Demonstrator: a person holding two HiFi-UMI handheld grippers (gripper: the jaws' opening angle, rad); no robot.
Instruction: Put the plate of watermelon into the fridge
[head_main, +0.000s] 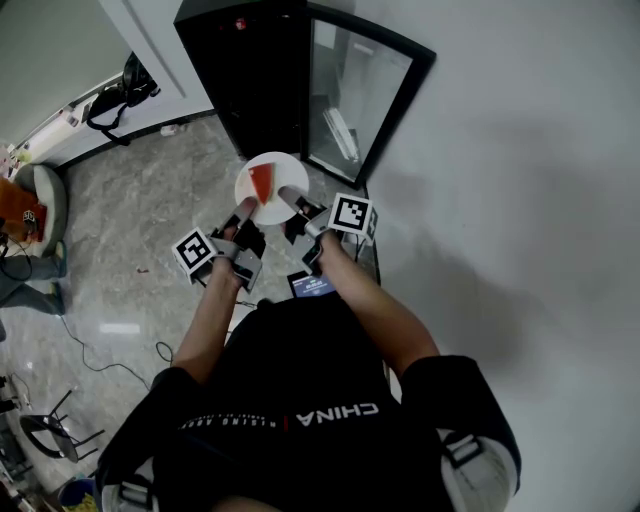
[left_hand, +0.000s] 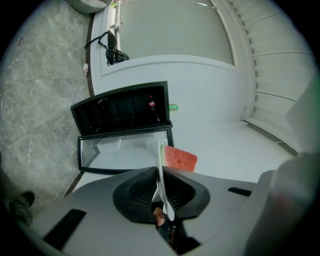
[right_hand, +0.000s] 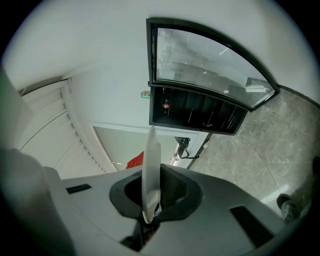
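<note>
Before the open fridge (head_main: 250, 75): plate (head_main: 285, 174) held in the air above the floor (head_main: 150, 200), just short of the dark opening and not inside it.
Plate, state: white, round, roughly level, carrying one slice.
Load: watermelon (head_main: 261, 183), a red wedge lying near the middle of the plate, with the green rind showing along one side in the left gripper view.
Hold, left: left gripper (head_main: 240, 218), fingers shut on the plate's rim at the person's left, with the thin edge pinched between them.
Hold, right: right gripper (head_main: 296, 203), fingers shut on the rim at the person's right in the same way.
Fridge, state: black cabinet with its glass door (head_main: 355, 100) swung wide to the person's right; the interior is too dark to make out shelves.
Step in hand (judged): carrying the plate toward the opening, with both grippers sharing the load.
Next move calls for: both grippers advancing together at one height, so the plate stays level and the slice does not slide. The right gripper must pass clear of the door's edge. A shelf has to be found inside, and none shows in these views.
</note>
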